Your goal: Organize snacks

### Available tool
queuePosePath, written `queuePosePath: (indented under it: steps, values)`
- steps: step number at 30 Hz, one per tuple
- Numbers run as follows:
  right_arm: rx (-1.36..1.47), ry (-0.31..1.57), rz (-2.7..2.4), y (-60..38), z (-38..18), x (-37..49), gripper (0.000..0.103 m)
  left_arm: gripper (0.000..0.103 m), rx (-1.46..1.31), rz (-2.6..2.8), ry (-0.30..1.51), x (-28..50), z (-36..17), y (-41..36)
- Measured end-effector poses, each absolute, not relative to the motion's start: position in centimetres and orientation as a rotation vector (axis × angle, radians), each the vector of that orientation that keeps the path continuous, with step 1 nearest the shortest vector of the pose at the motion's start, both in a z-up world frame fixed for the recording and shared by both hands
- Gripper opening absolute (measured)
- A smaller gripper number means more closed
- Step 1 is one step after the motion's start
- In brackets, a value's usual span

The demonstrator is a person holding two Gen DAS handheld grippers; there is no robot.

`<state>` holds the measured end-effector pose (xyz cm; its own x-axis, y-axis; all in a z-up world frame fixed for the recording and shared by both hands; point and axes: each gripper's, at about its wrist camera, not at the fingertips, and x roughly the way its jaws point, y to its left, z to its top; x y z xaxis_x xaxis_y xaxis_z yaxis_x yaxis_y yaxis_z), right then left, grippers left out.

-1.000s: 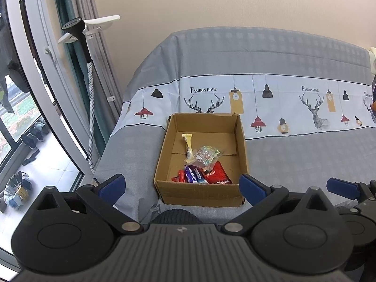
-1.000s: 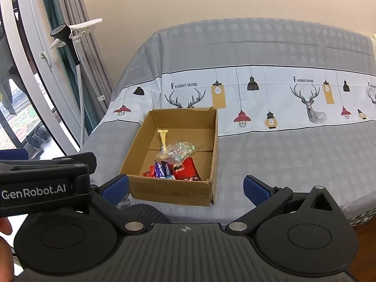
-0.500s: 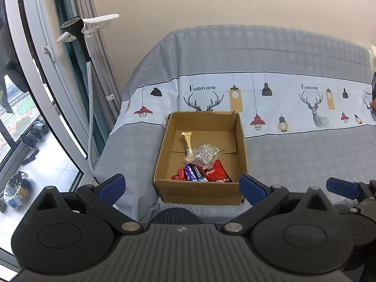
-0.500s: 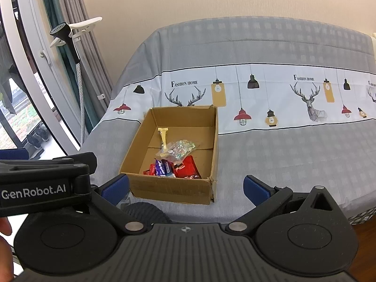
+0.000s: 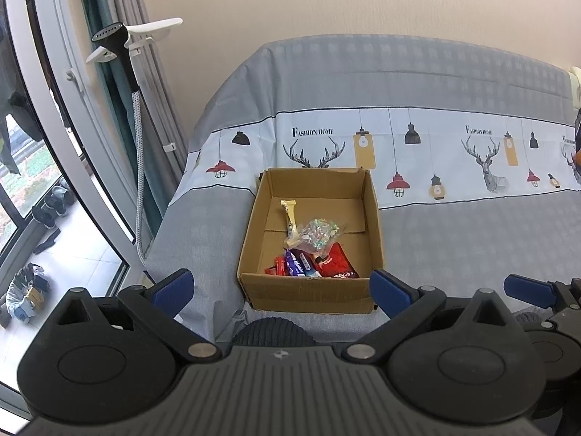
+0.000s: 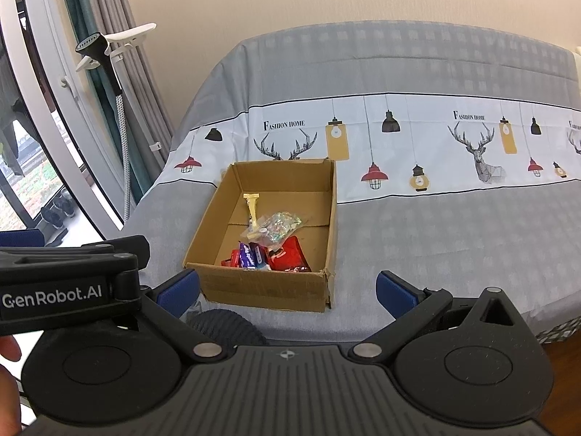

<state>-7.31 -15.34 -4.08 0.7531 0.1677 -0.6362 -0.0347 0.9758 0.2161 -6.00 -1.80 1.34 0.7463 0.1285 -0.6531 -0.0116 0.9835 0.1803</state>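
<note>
An open cardboard box (image 5: 312, 292) (image 6: 265, 290) stands on the bed near its front edge. Inside lie a yellow wrapped bar (image 5: 289, 214) (image 6: 251, 205), a clear bag of mixed candies (image 5: 319, 232) (image 6: 279, 225), a purple wrapper (image 5: 297, 263) (image 6: 250, 254) and a red packet (image 5: 336, 263) (image 6: 288, 256). My left gripper (image 5: 281, 287) is open and empty, just short of the box's near wall. My right gripper (image 6: 287, 289) is open and empty, also in front of the box. The left gripper's body (image 6: 69, 283) shows at the left of the right wrist view.
The bed has a grey cover with a white printed band (image 5: 417, 152). A garment steamer on a pole (image 5: 120, 54) stands at the bed's left by the curtains and window. A dark knitted object (image 5: 274, 332) lies below the bed's front edge.
Both grippers have drifted slightly back and up from the box; the box sits a little lower and nearer the fingers. Nothing in the box has moved.
</note>
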Motion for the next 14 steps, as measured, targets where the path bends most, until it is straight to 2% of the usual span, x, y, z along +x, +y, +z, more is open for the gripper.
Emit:
queuePosePath:
  steps: [14]
  values:
    - [0.192, 0.722, 0.120, -15.60, -4.34, -7.25, 0.102, 0.103, 0.166, 0.075, 0.738, -5.81, 0.83, -1.71]
